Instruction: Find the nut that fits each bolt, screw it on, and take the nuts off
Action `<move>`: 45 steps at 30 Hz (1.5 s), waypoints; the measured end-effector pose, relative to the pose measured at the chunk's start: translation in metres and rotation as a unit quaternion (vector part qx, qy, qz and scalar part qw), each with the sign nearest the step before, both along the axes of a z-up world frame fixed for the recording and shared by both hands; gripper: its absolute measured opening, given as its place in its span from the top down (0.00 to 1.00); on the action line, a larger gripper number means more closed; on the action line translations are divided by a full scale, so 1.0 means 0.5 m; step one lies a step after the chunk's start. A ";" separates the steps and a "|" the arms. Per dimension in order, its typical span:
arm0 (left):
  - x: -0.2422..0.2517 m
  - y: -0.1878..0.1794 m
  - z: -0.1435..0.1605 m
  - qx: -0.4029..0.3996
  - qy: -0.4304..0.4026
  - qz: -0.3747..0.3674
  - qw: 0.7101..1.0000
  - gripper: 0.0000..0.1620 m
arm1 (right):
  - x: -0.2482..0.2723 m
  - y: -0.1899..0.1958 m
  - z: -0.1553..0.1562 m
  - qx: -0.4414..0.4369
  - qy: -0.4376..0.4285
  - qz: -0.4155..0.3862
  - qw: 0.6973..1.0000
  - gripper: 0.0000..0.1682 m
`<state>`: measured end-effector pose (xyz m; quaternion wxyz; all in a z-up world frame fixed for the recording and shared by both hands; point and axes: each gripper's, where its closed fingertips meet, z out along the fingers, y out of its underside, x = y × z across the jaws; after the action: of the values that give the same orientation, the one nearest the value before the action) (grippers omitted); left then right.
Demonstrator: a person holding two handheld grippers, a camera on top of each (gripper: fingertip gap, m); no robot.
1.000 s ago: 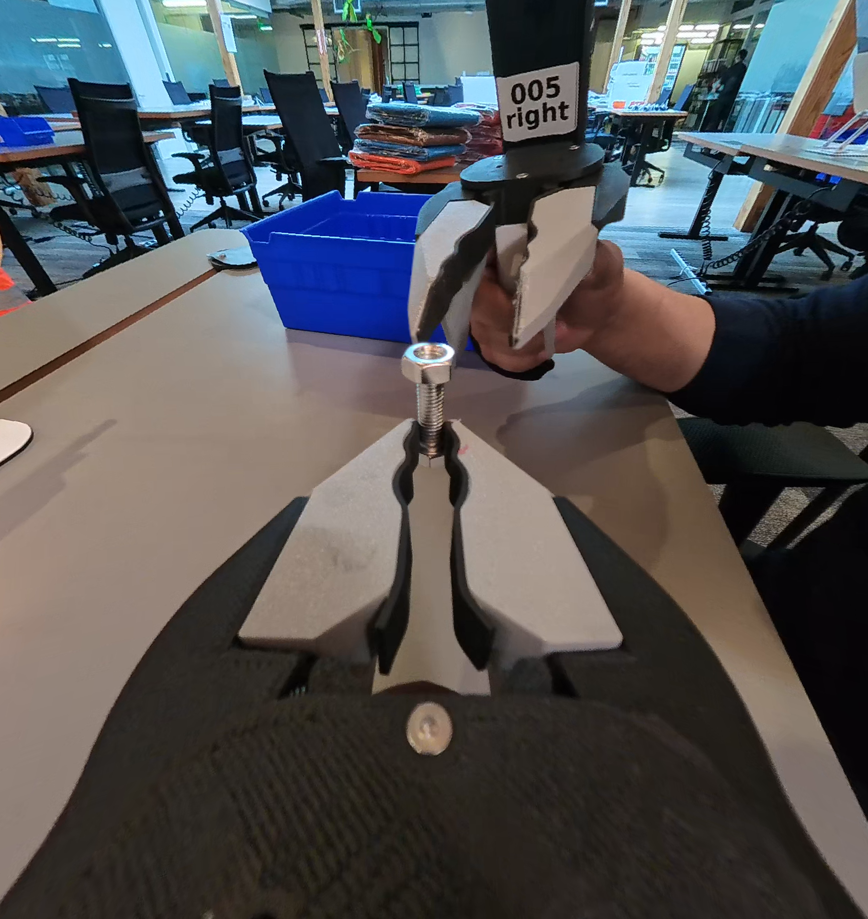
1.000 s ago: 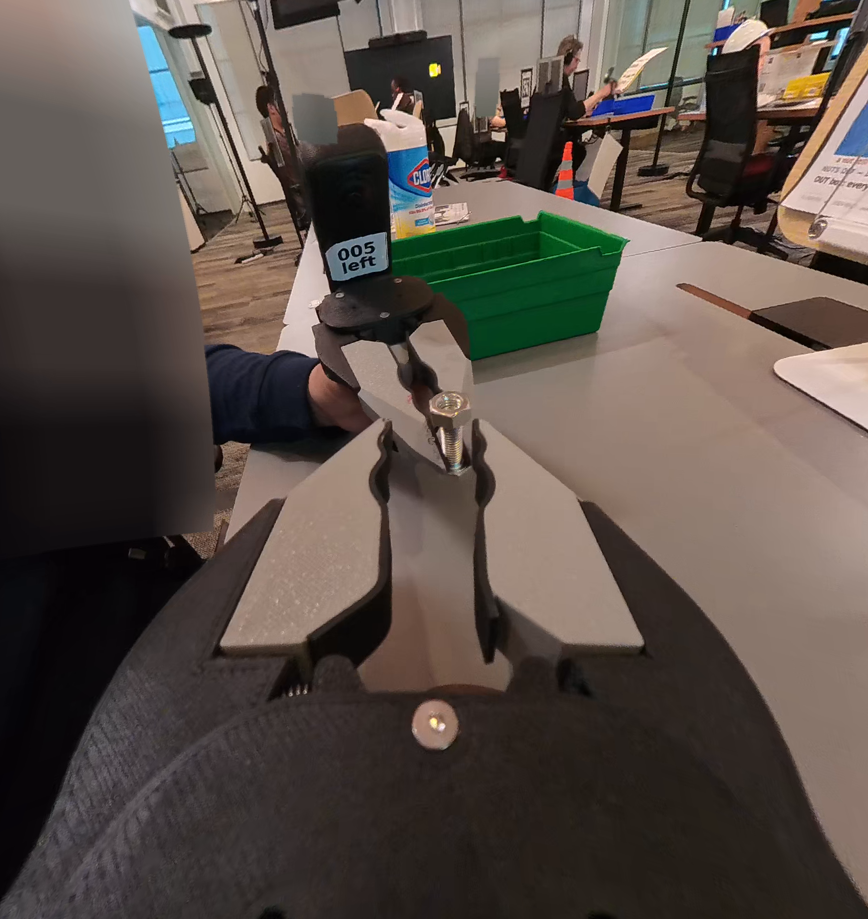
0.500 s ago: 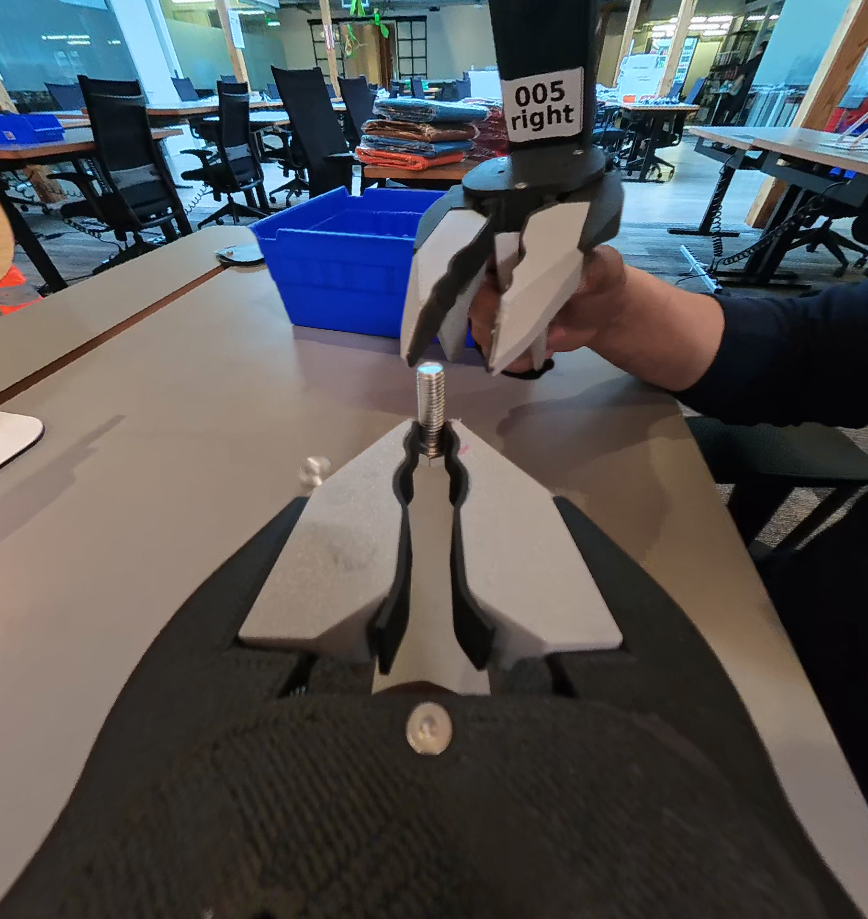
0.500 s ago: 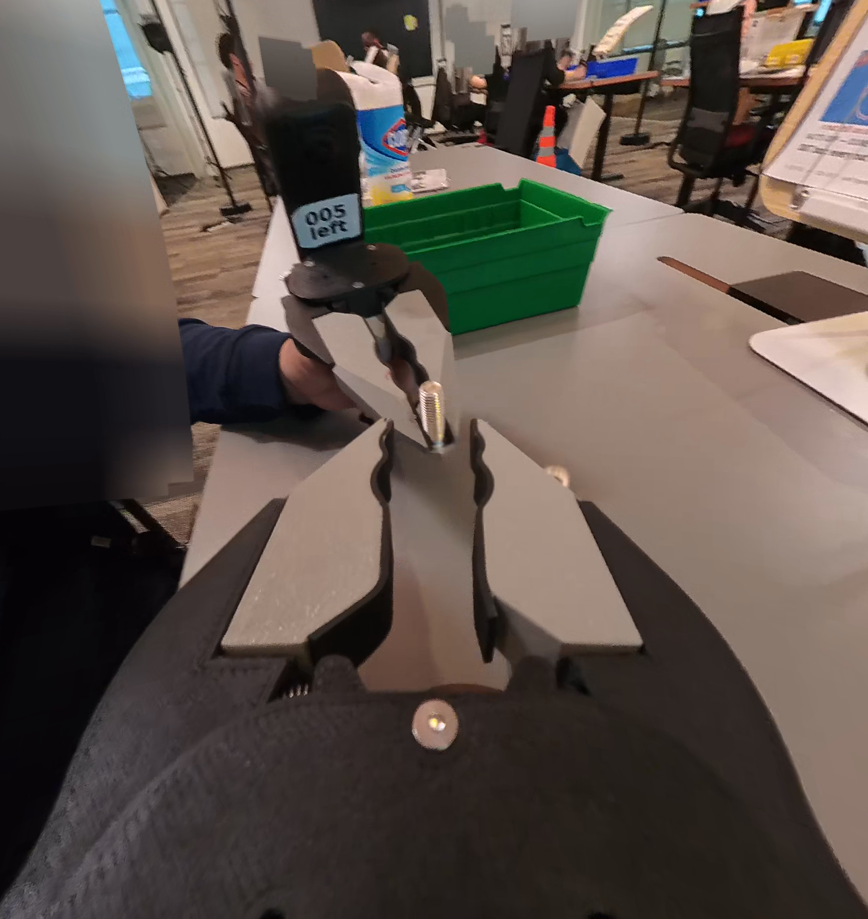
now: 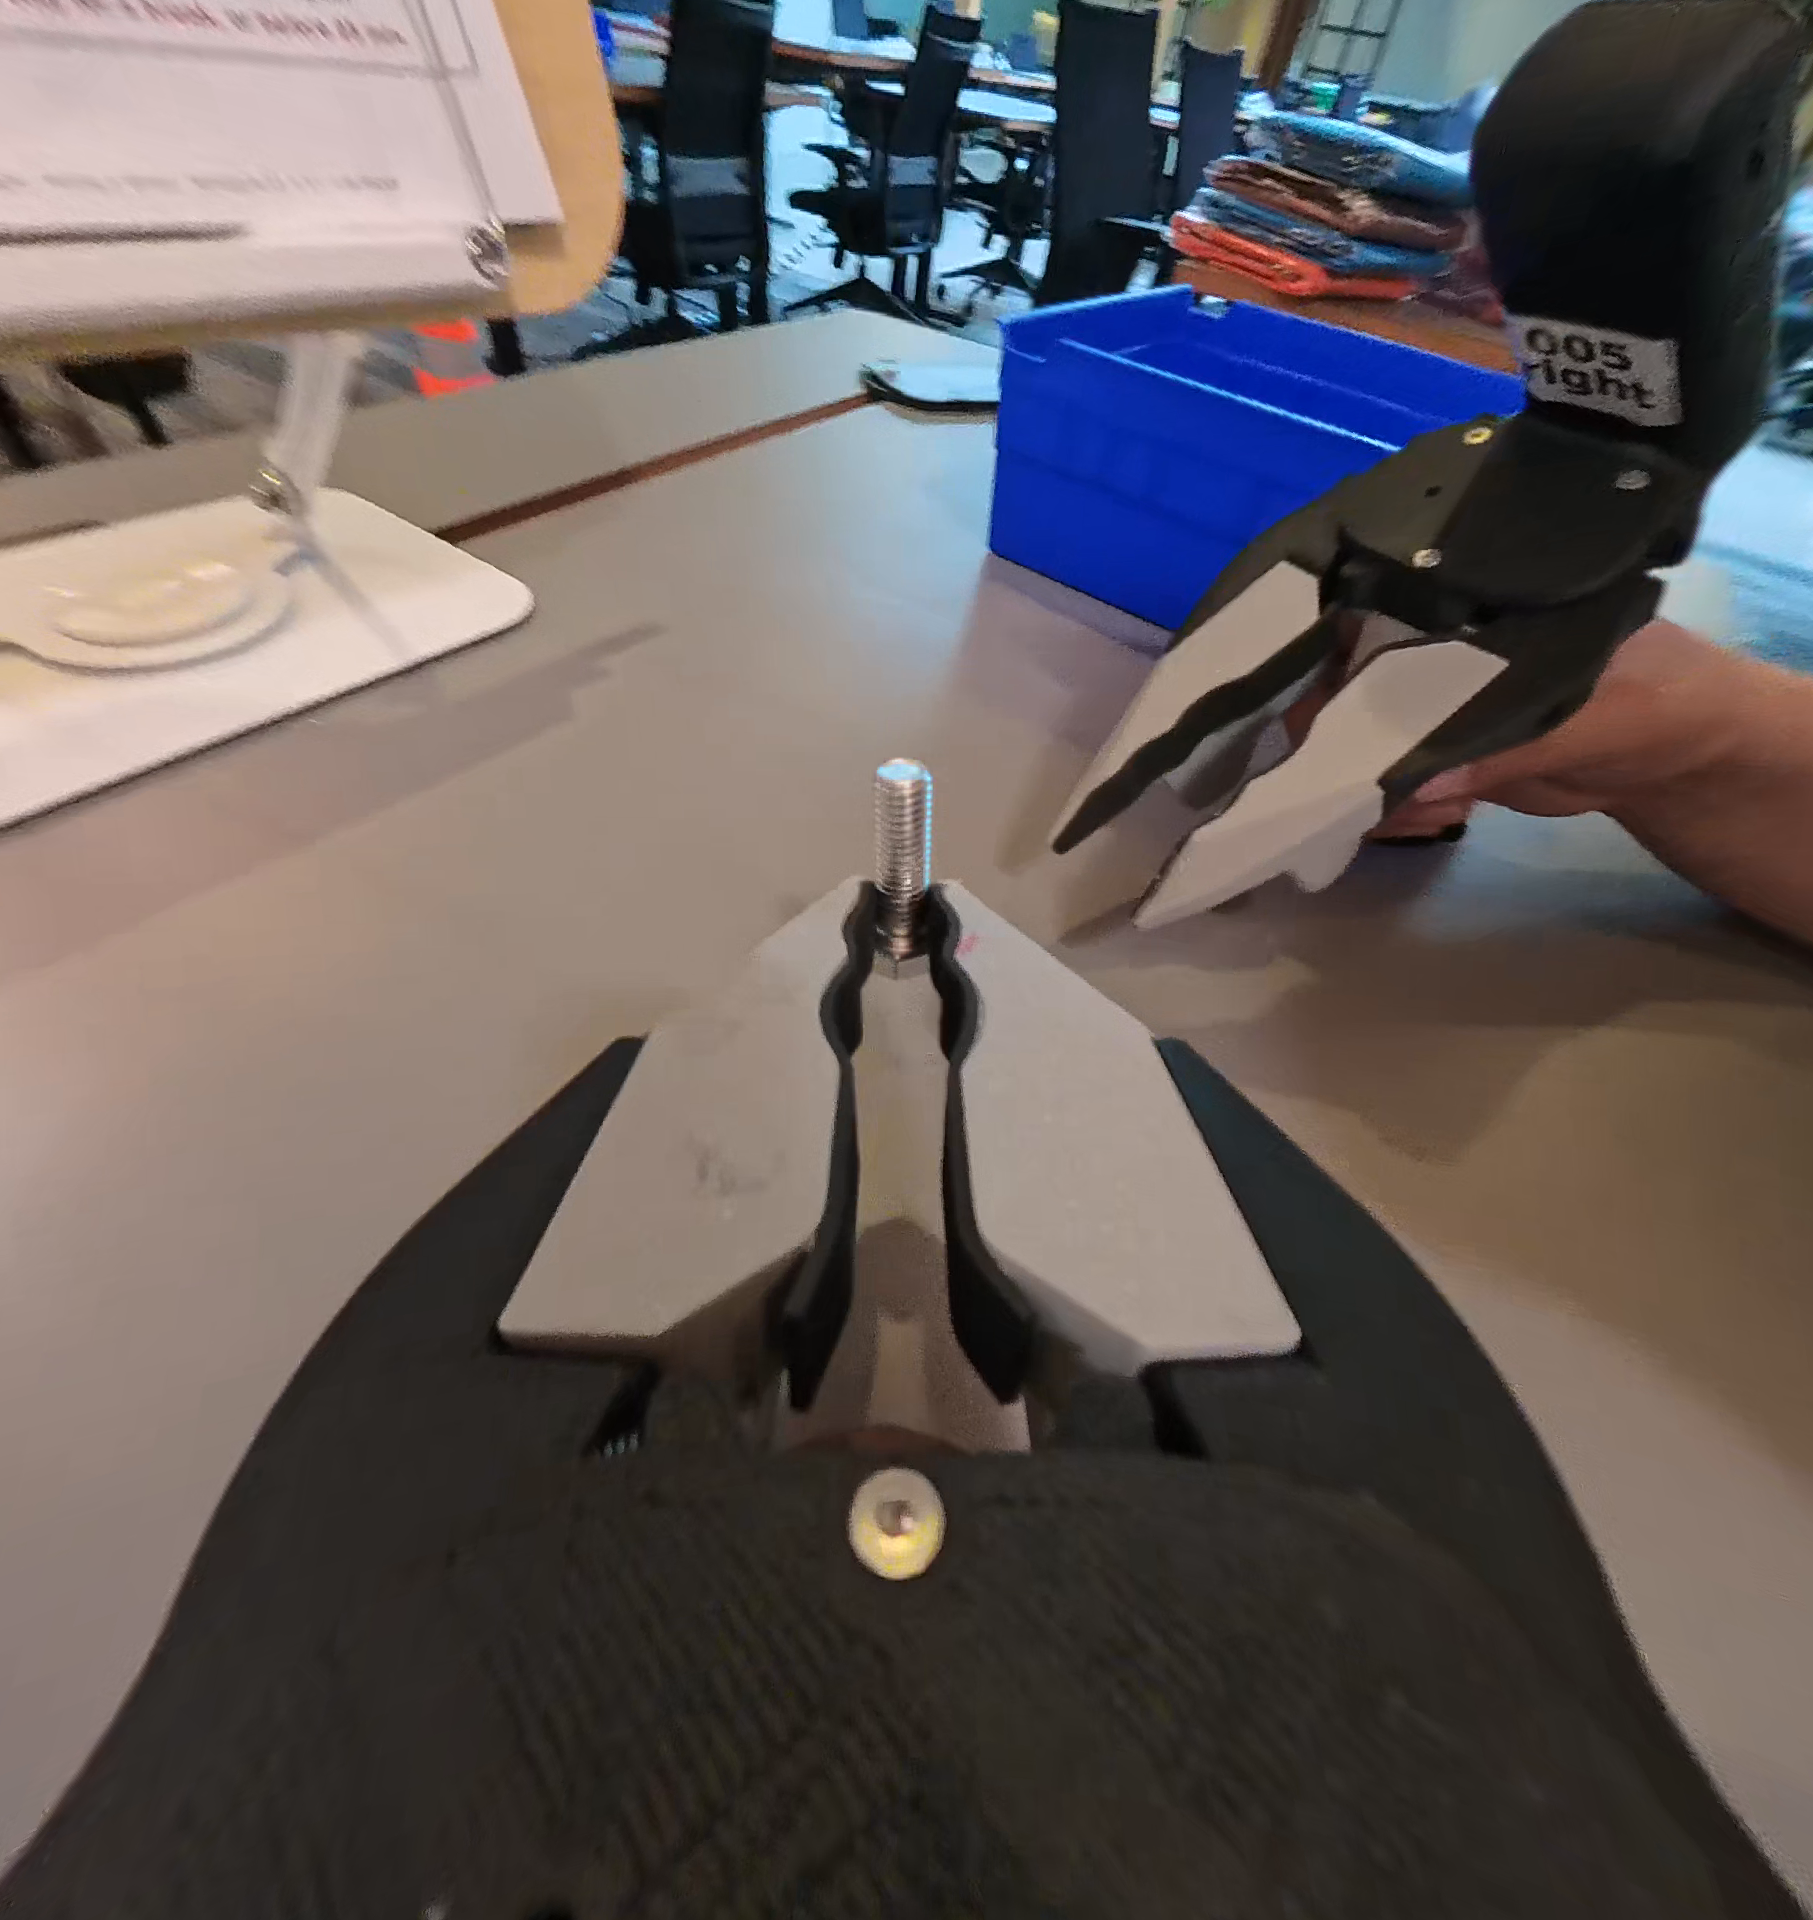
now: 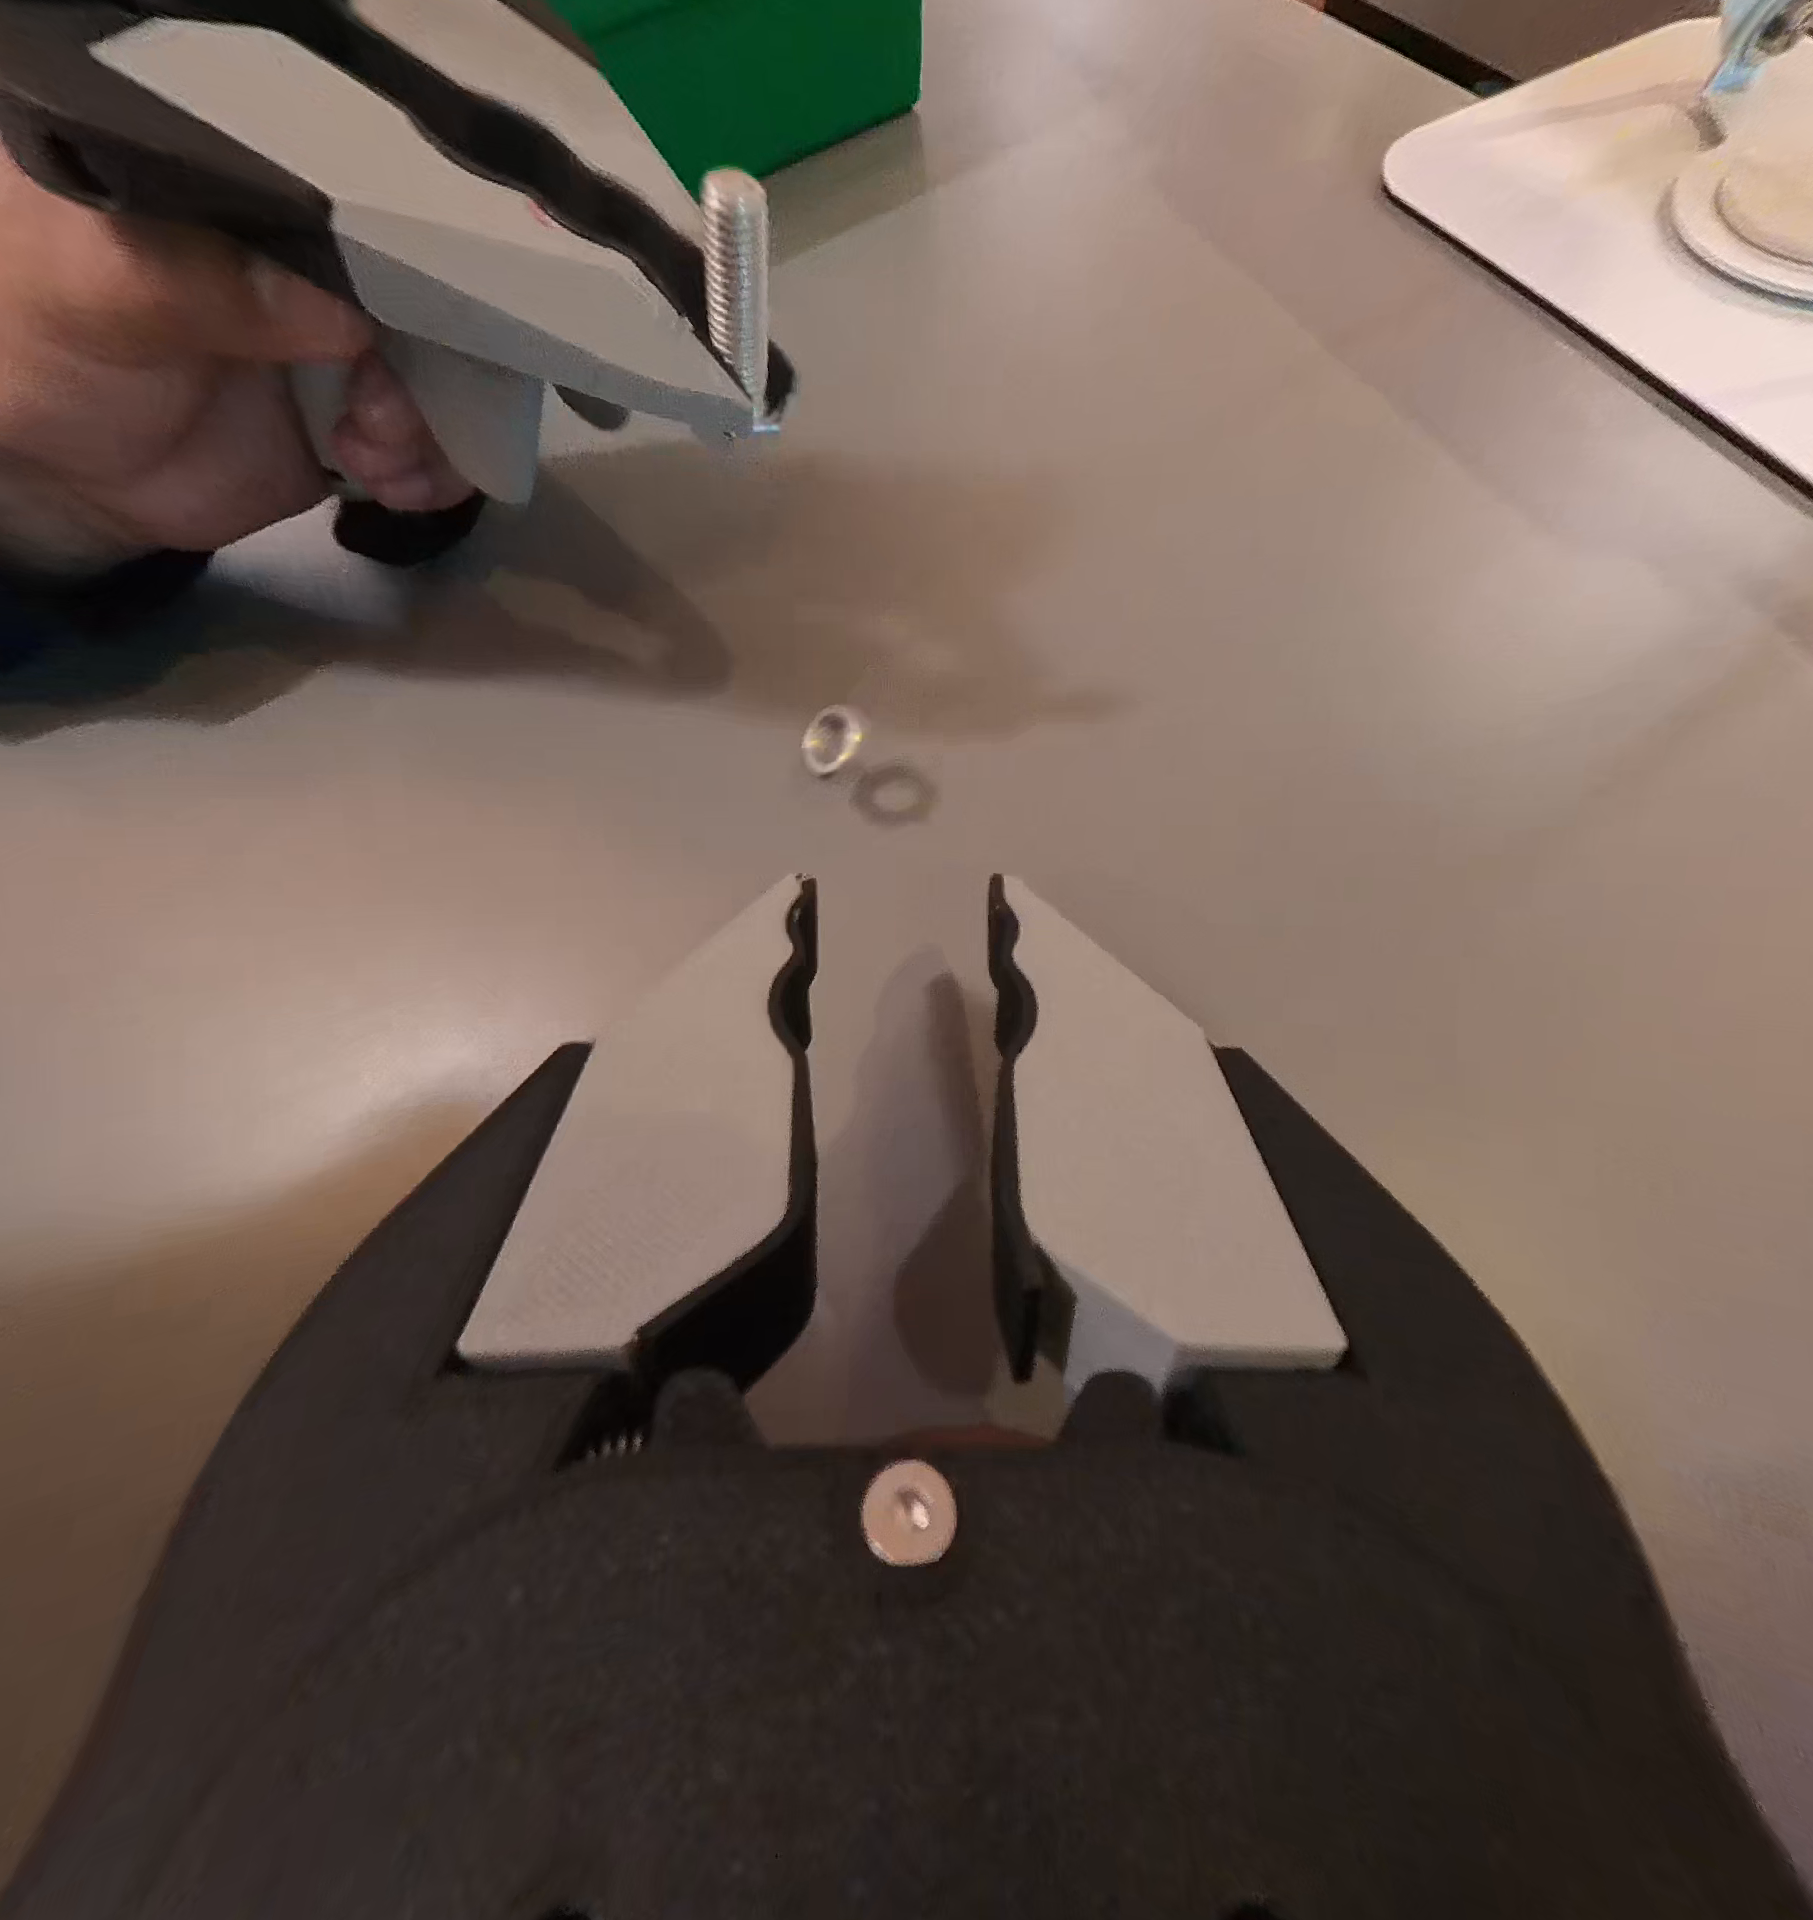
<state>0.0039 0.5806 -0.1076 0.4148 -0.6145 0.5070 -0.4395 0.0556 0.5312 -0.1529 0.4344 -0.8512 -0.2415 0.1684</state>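
Observation:
My left gripper is shut on a silver bolt near its head, the bare thread pointing up. It also shows in the right wrist view with the bolt at the upper left. A small silver nut lies on the grey table just ahead of my right gripper, with its shadow beside it. My right gripper is open and empty, tilted down toward the nut. In the left wrist view it hovers low over the table to the right of the bolt.
A blue bin stands behind the right gripper. A green bin stands at the far edge in the right wrist view. A white sign stand base sits at the left, also shown in the right wrist view. A person's hands hold both grippers.
The nut came off the bolt and dropped to the table. My right gripper left the bolt top and swung down toward the nut. My left gripper turned left with the bolt.

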 end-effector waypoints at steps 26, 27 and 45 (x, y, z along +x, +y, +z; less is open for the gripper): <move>-0.004 0.006 -0.004 0.029 0.010 0.001 1.000 0.96 | -0.192 -0.072 -0.053 0.000 -0.093 0.162 0.982 0.85; -0.004 0.005 -0.005 0.027 0.011 -0.001 1.000 0.96 | -0.192 -0.071 -0.049 -0.001 -0.085 0.160 0.983 0.85; -0.004 -0.004 0.001 0.035 0.010 -0.009 0.999 0.96 | -0.143 -0.070 -0.043 -0.105 0.001 0.137 0.985 0.86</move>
<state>0.0021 0.5787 -0.1070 0.4273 -0.5990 0.5317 -0.4194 -0.0157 0.4963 -0.1743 0.3157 -0.8509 -0.3361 0.2516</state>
